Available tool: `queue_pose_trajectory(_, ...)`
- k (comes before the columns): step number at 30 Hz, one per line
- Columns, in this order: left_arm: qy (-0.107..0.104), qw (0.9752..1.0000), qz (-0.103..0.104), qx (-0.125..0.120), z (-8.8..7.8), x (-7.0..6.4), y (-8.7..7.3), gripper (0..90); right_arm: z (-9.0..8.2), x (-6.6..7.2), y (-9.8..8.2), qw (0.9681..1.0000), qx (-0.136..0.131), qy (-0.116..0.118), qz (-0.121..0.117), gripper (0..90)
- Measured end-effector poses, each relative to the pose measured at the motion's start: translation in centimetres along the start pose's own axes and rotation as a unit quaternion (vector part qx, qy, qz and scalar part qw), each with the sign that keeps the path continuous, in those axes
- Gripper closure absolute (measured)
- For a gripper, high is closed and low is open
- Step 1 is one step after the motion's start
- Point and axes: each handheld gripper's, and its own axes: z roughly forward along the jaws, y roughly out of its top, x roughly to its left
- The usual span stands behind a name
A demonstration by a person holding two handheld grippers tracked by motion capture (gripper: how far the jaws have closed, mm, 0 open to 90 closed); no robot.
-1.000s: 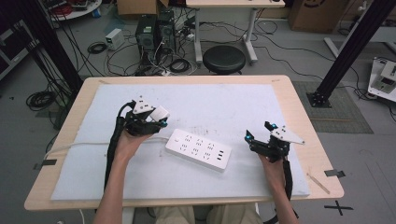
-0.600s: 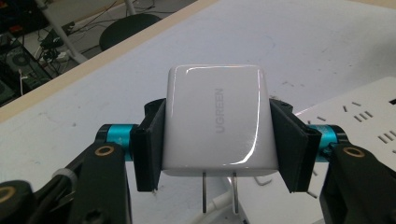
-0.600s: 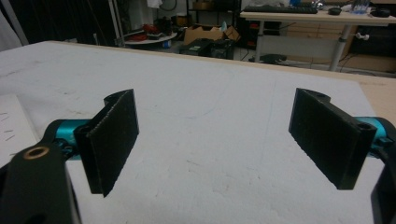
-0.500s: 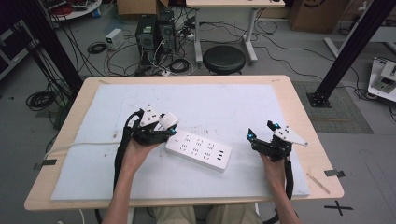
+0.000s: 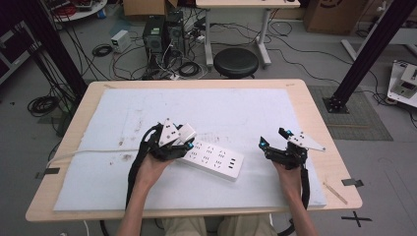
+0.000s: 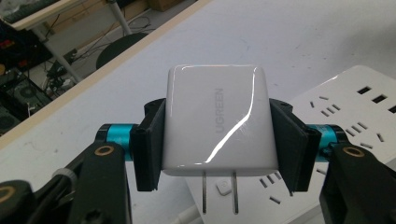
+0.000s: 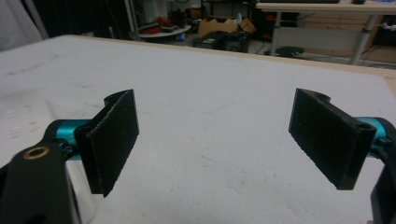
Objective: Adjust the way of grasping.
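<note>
High view: the left tongs (image 5: 178, 141) sit over the near-left end of a white power strip (image 5: 211, 158), which lies at a slant on the white mat (image 5: 98, 187) covering the table (image 5: 314, 103). A white charger (image 5: 186, 132) is clamped in them, just above the strip. The strip's white cord (image 5: 93, 152) runs off toward the table's left edge. The right tongs (image 5: 275, 146) hover well to the right of the strip, apart from it.

Left gripper view: the left tongs (image 6: 217, 140) are closed on the charger (image 6: 217, 121), one pad on each flat side, its two metal prongs (image 6: 219, 189) pointing down toward the power strip (image 6: 355, 112) and not yet in a socket. The charger looks like a light, rigid block with a glossy shell, so it is likely slippery; a hold low on the flat sides, as here, seems best, since pushing the prongs in could make it slide or tilt between the pads. The strip is light too and may shift on the mat unless steadied at its far end.

Right gripper view: the right tongs (image 7: 233, 140) stand wide open and hold nothing, with bare mat (image 7: 215, 93) beyond. A pale edge at the lower left may be the strip, though it is too cropped to tell.
</note>
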Motion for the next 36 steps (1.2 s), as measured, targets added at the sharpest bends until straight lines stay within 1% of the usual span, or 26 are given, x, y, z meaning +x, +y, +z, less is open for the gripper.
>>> queue_pose_trajectory(1,0.002,1.0000,0.009,-0.002,0.0,-0.2,0.1,42.4,-0.1,0.0,0.1,1.0000,0.001,0.007,0.006,18.0)
queue_pose_trajectory(2,0.002,1.0000,0.009,-0.002,0.0,-0.2,0.1,42.4,-0.1,0.0,0.1,1.0000,0.001,0.007,0.006,18.0)
queue_pose_trajectory(3,0.009,0.9996,0.025,-0.008,-0.1,-0.6,0.2,42.4,-0.3,0.1,0.4,0.9999,0.001,0.015,0.006,18.0)
queue_pose_trajectory(4,0.016,0.9991,0.038,-0.013,-0.2,-0.9,0.3,42.4,-0.6,0.3,1.0,0.9997,-0.002,0.026,0.000,18.0)
queue_pose_trajectory(5,0.021,0.9985,0.047,-0.018,-0.3,-1.2,0.4,42.4,-0.8,0.5,1.5,0.9995,-0.004,0.030,-0.001,18.0)
queue_pose_trajectory(6,0.021,0.9985,0.047,-0.018,-0.3,-1.2,0.4,42.4,-0.8,0.5,1.5,0.9995,-0.004,0.030,-0.001,18.0)
queue_pose_trajectory(7,0.026,0.9972,0.066,-0.024,-0.4,-1.7,0.4,42.4,-1.0,0.6,1.8,0.9993,-0.006,0.036,-0.004,18.0)
queue_pose_trajectory(8,0.028,0.9964,0.077,-0.023,-0.5,-2.0,0.4,42.4,-1.1,0.8,2.2,0.9991,-0.003,0.042,-0.004,18.0)
queue_pose_trajectory(11,0.031,0.9945,0.096,-0.029,-0.7,-2.8,0.2,42.4,-1.0,1.1,2.9,0.9975,0.004,0.070,-0.001,18.0)
queue_pose_trajectory(13,0.031,0.9945,0.096,-0.029,-0.7,-2.8,0.2,42.4,-1.0,1.2,3.1,0.9971,0.007,0.075,0.001,18.0)
queue_pose_trajectory(14,0.035,0.9921,0.114,-0.038,-0.8,-3.4,-0.1,42.4,-1.0,1.2,3.1,0.9971,0.007,0.075,0.001,18.0)
queue_pose_trajectory(15,0.037,0.9910,0.121,-0.042,-0.8,-3.7,-0.1,42.4,-0.8,1.7,3.7,0.9946,0.016,0.102,0.007,18.0)
queue_pose_trajectory(18,0.046,0.9875,0.142,-0.052,-0.8,-4.4,-0.3,42.4,-0.5,2.2,4.2,0.9901,0.027,0.137,0.012,18.0)
queue_pose_trajectory(20,0.052,0.9840,0.160,-0.057,-0.7,-5.0,-0.5,42.4,-0.3,2.6,4.5,0.9863,0.033,0.161,0.019,18.0)
queue_pose_trajectory(21,0.052,0.9840,0.160,-0.057,-0.7,-5.0,-0.5,42.4,-0.3,2.6,4.5,0.9863,0.033,0.161,0.019,18.0)
queue_pose_trajectory(22,0.052,0.9840,0.160,-0.057,-0.7,-5.0,-0.5,42.4,-0.2,2.8,4.6,0.9840,0.037,0.173,0.025,18.0)
queue_pose_trajectory(23,0.052,0.9840,0.160,-0.057,-0.7,-5.0,-0.5,42.4,-0.2,2.8,4.6,0.9840,0.037,0.173,0.025,18.0)
queue_pose_trajectory(24,0.065,0.9773,0.192,-0.061,-0.2,-6.2,-0.7,42.4,-0.2,2.8,4.6,0.9840,0.037,0.173,0.025,18.0)
queue_pose_trajectory(25,0.068,0.9751,0.201,-0.065,-0.1,-6.6,-0.8,42.4,0.1,3.5,4.9,0.9781,0.052,0.200,0.027,18.0)
queue_pose_trajectory(27,0.072,0.9707,0.216,-0.077,0.2,-7.2,-0.9,42.4,0.3,3.8,5.0,0.9739,0.056,0.218,0.029,18.0)
queue_pose_trajectory(29,0.076,0.9663,0.229,-0.090,0.4,-7.8,-0.9,42.4,0.5,4.1,5.0,0.9687,0.059,0.238,0.038,18.0)
queue_pose_trajectory(31,0.078,0.9624,0.242,-0.095,0.7,-8.4,-0.8,42.4,0.6,4.4,5.0,0.9627,0.063,0.259,0.048,18.0)
queue_pose_trajectory(33,0.078,0.9579,0.256,-0.103,0.9,-8.9,-0.7,42.4,0.8,4.8,5.0,0.9561,0.069,0.281,0.050,18.0)
queue_pose_trajectory(34,0.078,0.9579,0.256,-0.103,0.9,-8.9,-0.7,42.4,0.8,4.8,5.0,0.9561,0.069,0.281,0.050,18.0)
queue_pose_trajectory(35,0.081,0.9522,0.270,-0.117,1.2,-9.4,-0.6,42.4,0.8,5.0,5.0,0.9539,0.074,0.286,0.051,18.0)
queue_pose_trajectory(36,0.082,0.9498,0.276,-0.122,1.2,-9.6,-0.6,42.4,1.0,5.4,4.9,0.9497,0.078,0.299,0.052,18.0)
